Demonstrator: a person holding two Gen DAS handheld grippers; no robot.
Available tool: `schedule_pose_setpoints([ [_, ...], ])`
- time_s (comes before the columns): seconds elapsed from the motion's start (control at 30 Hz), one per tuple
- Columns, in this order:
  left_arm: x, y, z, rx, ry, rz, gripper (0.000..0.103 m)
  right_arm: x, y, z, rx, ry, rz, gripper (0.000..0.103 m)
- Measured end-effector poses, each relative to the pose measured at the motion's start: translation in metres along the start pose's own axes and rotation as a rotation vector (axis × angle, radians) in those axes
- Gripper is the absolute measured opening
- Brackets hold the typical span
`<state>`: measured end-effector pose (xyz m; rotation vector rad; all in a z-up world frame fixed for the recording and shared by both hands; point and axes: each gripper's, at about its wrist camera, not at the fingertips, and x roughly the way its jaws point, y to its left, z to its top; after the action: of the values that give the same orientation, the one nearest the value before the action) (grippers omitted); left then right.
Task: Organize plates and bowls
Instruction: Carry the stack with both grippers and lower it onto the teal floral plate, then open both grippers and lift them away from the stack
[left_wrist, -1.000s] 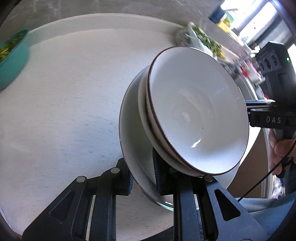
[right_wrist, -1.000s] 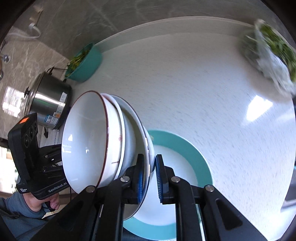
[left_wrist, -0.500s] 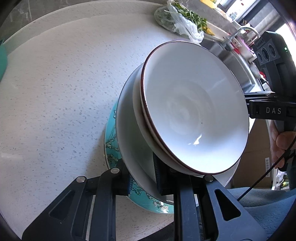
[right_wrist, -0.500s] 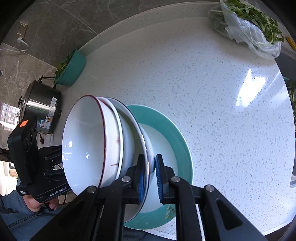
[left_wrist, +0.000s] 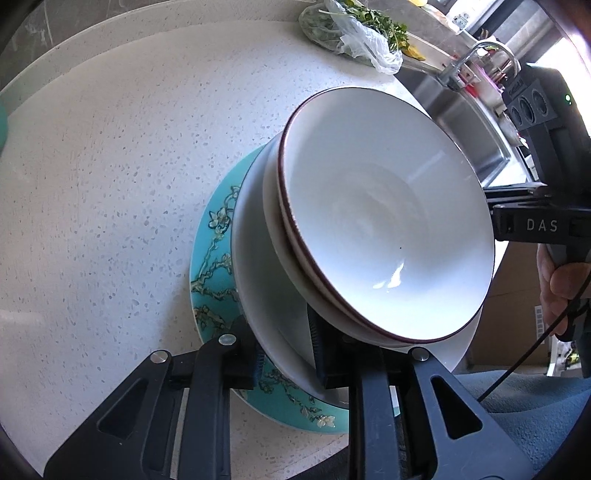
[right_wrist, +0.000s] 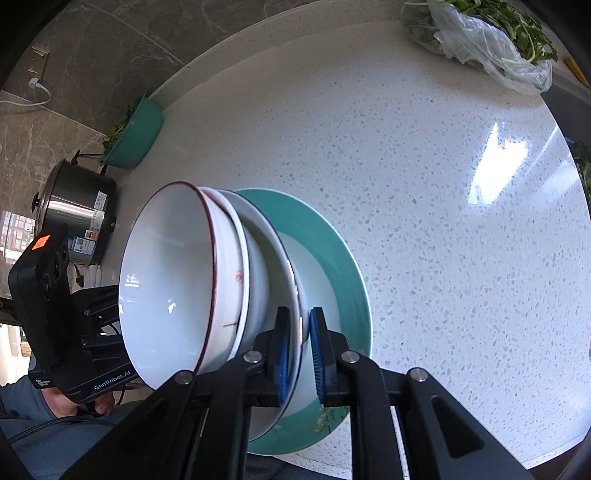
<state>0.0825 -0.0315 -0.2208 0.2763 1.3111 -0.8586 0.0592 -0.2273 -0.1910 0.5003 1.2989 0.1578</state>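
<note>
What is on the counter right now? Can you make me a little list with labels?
Stack: white bowls nested on a white plate
Under it: teal plate
Left tongs: jaws straddle the white plate's rim
Right tongs: shut on the white plate's rim
Counter: white, speckled
Also there: bag of greens, teal tub, steel pot

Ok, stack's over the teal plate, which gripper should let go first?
Left, probably: the left gripper holds the rim of the white plate with wider jaws, while the right gripper pinches it tightly and can steady the bowls above the teal plate.
</note>
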Motion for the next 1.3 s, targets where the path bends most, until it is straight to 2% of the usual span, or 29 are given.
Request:
schedule_pose_setpoints([
  [0.4, -0.004, 0.002, -0.001, -0.019, -0.029, 0.021, 0.021, 0.002, -0.002, -0.005, 0.007, -0.030, 0.005, 0.015],
  [0.47, -0.007, 0.003, -0.003, -0.017, -0.040, 0.026, 0.021, 0.000, -0.002, -0.008, 0.006, -0.035, -0.007, 0.018],
  [0.5, -0.009, 0.004, -0.004, -0.018, -0.047, 0.025, 0.021, -0.001, -0.002, -0.009, 0.006, -0.040, -0.019, 0.023],
  [0.53, -0.010, 0.004, -0.005, -0.023, -0.055, 0.025, 0.024, -0.002, -0.002, -0.010, 0.012, -0.043, -0.026, 0.026],
  [0.57, -0.013, 0.006, -0.007, -0.029, -0.065, 0.032, 0.031, -0.003, -0.003, -0.012, 0.020, -0.047, -0.034, 0.030],
  [0.7, -0.024, 0.009, -0.016, -0.047, -0.097, 0.012, 0.041, -0.012, -0.007, -0.020, 0.041, -0.069, -0.036, 0.038],
  [0.73, -0.027, 0.008, -0.019, -0.046, -0.106, 0.011, 0.047, -0.015, -0.008, -0.022, 0.048, -0.077, -0.032, 0.039],
  [0.8, -0.035, 0.004, -0.024, -0.047, -0.132, -0.010, 0.064, -0.019, -0.010, -0.024, 0.049, -0.086, -0.030, 0.042],
  [0.83, -0.039, 0.001, -0.027, -0.049, -0.149, -0.008, 0.096, -0.023, -0.010, -0.025, 0.045, -0.092, -0.028, 0.044],
  [0.87, -0.046, -0.003, -0.030, -0.056, -0.181, 0.035, 0.103, -0.026, -0.010, -0.025, 0.042, -0.099, -0.026, 0.049],
  [0.9, -0.051, -0.006, -0.034, -0.065, -0.214, 0.061, 0.103, -0.031, -0.010, -0.026, 0.031, -0.109, -0.028, 0.063],
  [0.93, -0.055, -0.007, -0.037, -0.077, -0.233, 0.073, 0.103, -0.035, -0.010, -0.026, 0.018, -0.115, -0.057, 0.071],
  [0.97, -0.059, -0.008, -0.040, -0.096, -0.253, 0.084, 0.103, -0.039, -0.011, -0.026, 0.003, -0.124, -0.065, 0.086],
  [1.0, -0.062, -0.011, -0.045, -0.118, -0.273, 0.108, 0.103, -0.045, -0.011, -0.027, -0.013, -0.139, -0.044, 0.092],
  [1.17, -0.075, -0.037, -0.072, -0.222, -0.359, 0.251, 0.103, -0.075, -0.017, -0.032, -0.111, -0.190, 0.008, 0.099],
  [1.3, -0.089, -0.068, -0.091, -0.275, -0.439, 0.314, 0.103, -0.103, -0.014, -0.039, -0.186, -0.230, 0.039, 0.103],
])
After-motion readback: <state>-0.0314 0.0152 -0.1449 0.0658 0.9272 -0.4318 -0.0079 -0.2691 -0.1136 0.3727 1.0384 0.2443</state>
